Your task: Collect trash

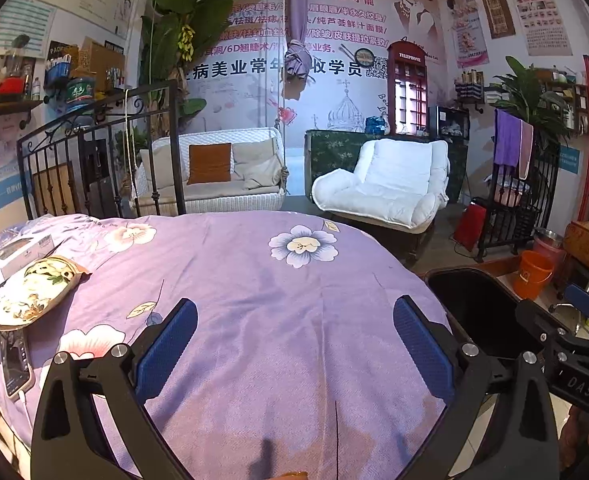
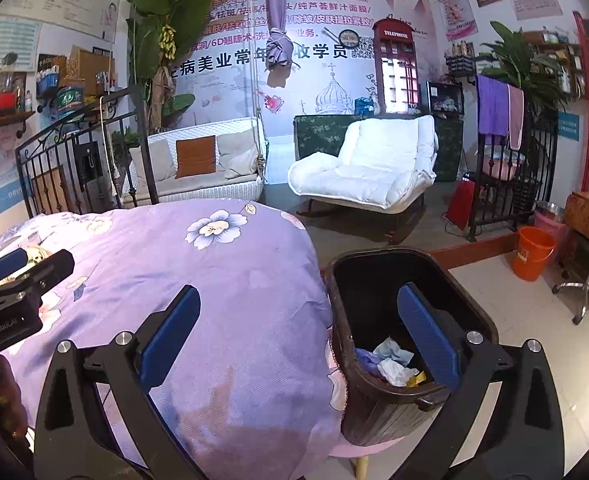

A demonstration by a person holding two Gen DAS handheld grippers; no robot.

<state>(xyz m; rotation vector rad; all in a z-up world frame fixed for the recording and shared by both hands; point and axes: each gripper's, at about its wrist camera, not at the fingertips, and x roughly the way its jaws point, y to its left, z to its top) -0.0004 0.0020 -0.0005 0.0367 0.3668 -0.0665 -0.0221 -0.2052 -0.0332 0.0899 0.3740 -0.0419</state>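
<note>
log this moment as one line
left gripper: open, empty | right gripper: open, empty | dark woven trash bin: holds crumpled paper scraps

Before me lay a purple flowered bedspread [image 1: 278, 320]. On its left side I saw a flowered pillow [image 1: 30, 292], a white box [image 1: 22, 252] just beyond it, and a phone [image 1: 14, 360] on a white cable nearer to me. At the far end stood a black iron bedframe [image 1: 106, 152]. Farther off were a white wicker swing seat [image 1: 214, 172] with an orange cushion [image 1: 209, 163], a white padded chair [image 1: 390, 180] and, far right, an orange bucket [image 1: 532, 274] on the floor.
</note>
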